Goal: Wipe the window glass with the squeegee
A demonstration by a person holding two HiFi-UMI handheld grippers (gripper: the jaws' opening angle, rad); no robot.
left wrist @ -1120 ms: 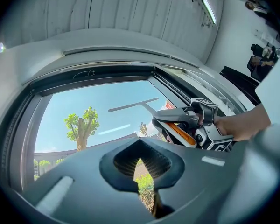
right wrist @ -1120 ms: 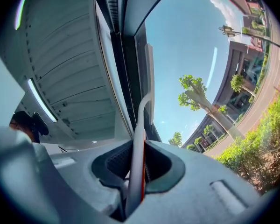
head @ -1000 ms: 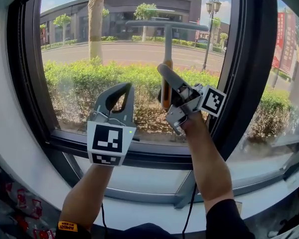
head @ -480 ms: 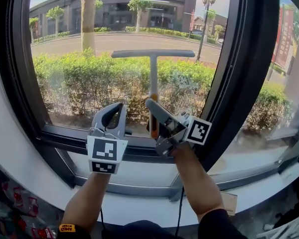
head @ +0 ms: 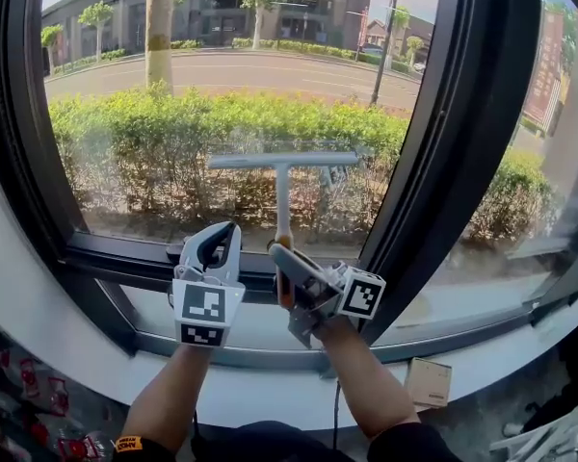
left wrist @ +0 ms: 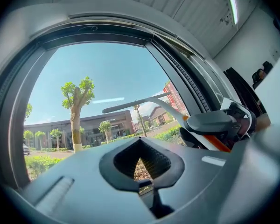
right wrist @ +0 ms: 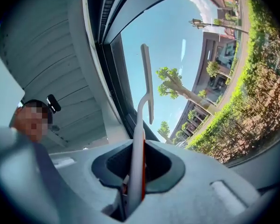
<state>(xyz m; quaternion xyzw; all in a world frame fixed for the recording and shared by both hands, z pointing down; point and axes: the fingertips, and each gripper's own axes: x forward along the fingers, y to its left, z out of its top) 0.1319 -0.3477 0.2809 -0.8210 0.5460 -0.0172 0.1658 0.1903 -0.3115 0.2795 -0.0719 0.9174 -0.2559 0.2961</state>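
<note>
- Orange at the handle and grey at the top, the squeegee [head: 282, 176] is gripped by the right gripper [head: 281, 269]. Its jaws are squeezed tight on the handle from both sides.
- I think it is held low on the handle so the long blade can reach up the glass [head: 154, 85] and lie flat on it.
- The blade lies level, side to side. It sits low on the glass, in front of the green hedge [head: 125, 152] outside and a little above the dark bottom frame [head: 116, 258].
- In the right gripper view, the squeegee [right wrist: 147, 78] goes straight up from between the jaws of the right gripper [right wrist: 133, 181], with the blade at the far end.
- I cannot tell if the rubber edge is touching the glass or is just near it.
- The left gripper [head: 229, 231] has its jaws pressed together with nothing in them. The left gripper view shows this too [left wrist: 144, 183].
- It sits just beside the right gripper, on its left, and below the blade. It is not touching the squeegee.
- I think it waits there to stay out of the way, because one gripper is enough to pull the blade.
- From the left gripper, the squeegee [left wrist: 135, 104] is up and to the right.
</note>
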